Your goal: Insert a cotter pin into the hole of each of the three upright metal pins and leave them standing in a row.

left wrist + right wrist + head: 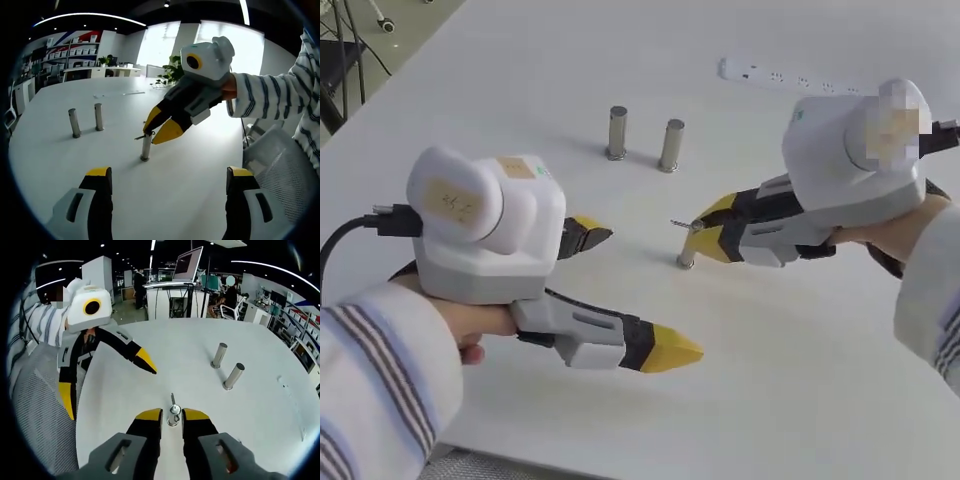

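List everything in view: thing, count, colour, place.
pins: 3, silver, upright; two side by side farther back, one nearer
cotter pin: 1, dark, poking from near pin's top
power strip: 1, white, table's far right
table: 1, white, under all
chair: 1, grey mesh, beside table
left gripper: 1, white-black-yellow, open, near left
right gripper: 1, same colours, jaws narrow at near pin's top
sleeves: 2, striped, at both grippers

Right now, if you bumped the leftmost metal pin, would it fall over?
Probably. The leftmost metal pin is tall and thin on a narrow base, so a sideways bump would likely tip it. Being round, it might then roll across the smooth table. It looks like solid metal, so it is probably heavy for its size.
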Demonstrator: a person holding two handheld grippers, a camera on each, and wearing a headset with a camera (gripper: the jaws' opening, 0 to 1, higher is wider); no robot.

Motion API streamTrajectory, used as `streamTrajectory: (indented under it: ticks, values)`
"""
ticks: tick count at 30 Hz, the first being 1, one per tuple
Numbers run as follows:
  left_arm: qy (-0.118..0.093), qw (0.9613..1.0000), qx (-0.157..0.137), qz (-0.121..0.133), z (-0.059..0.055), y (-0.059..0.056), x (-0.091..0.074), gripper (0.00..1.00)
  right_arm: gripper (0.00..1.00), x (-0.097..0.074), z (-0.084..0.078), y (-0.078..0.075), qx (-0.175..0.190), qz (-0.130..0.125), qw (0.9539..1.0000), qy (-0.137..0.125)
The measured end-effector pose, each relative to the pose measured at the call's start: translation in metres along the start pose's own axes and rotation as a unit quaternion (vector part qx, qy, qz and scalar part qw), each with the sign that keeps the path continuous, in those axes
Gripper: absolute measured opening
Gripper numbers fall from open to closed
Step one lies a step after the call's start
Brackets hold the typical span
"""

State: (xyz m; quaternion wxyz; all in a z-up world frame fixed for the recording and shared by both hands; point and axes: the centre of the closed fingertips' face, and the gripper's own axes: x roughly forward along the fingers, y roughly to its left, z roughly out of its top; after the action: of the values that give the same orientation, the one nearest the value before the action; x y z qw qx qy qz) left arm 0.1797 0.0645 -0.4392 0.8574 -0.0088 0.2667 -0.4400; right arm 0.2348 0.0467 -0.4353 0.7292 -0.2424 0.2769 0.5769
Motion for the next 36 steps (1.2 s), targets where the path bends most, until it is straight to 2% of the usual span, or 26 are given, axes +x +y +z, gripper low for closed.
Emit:
streamTrajectory:
  ticks: [5,8,10,12,14,16,21,24,26,27,31,36]
  values:
    - [-0.009,1.0,-0.001,0.001,0.006,0.001,-0.005,0.94,0.23,-0.017,0.004,0.002,0.018,-0.015,0.9993,-0.03]
    - [-0.02,0.9998,-0.006,0.002,0.012,0.001,-0.008,0.94,0.34,-0.029,0.003,0.006,0.029,-0.02,0.9985,-0.042]
    - [-0.024,0.9997,-0.007,0.004,0.014,0.002,-0.01,0.94,0.43,-0.037,0.003,0.005,0.041,-0.041,0.9968,-0.054]
    - [-0.029,0.9995,-0.009,0.007,0.017,0.003,-0.012,0.94,0.51,-0.043,0.001,0.006,0.05,-0.048,0.9957,-0.06]
    - [-0.038,0.9991,-0.015,0.011,0.021,0.005,-0.016,0.94,0.57,-0.051,-0.001,0.009,0.064,-0.059,0.9938,-0.069]
    - [-0.043,0.9988,-0.018,0.012,0.023,0.005,-0.018,0.94,0.58,-0.057,-0.002,0.011,0.077,-0.065,0.9918,-0.078]
    - [-0.053,0.9981,-0.026,0.015,0.027,0.007,-0.025,0.94,0.66,-0.074,-0.009,0.015,0.118,-0.089,0.9837,-0.103]
    - [-0.053,0.9981,-0.028,0.018,0.027,0.009,-0.029,0.94,0.79,-0.082,-0.017,0.012,0.132,-0.116,0.9789,-0.105]
    - [-0.052,0.9981,-0.028,0.02,0.026,0.01,-0.031,0.94,0.86,-0.087,-0.025,0.008,0.135,-0.139,0.9761,-0.098]
    - [-0.051,0.9981,-0.029,0.021,0.026,0.01,-0.031,0.94,0.88,-0.089,-0.028,0.009,0.138,-0.138,0.976,-0.097]
    - [-0.056,0.9978,-0.029,0.022,0.028,0.011,-0.035,0.94,0.91,-0.096,-0.036,0.009,0.166,-0.144,0.9699,-0.105]
    - [-0.055,0.9977,-0.033,0.022,0.027,0.017,-0.037,0.94,0.98,-0.102,-0.041,0.013,0.183,-0.139,0.9672,-0.109]
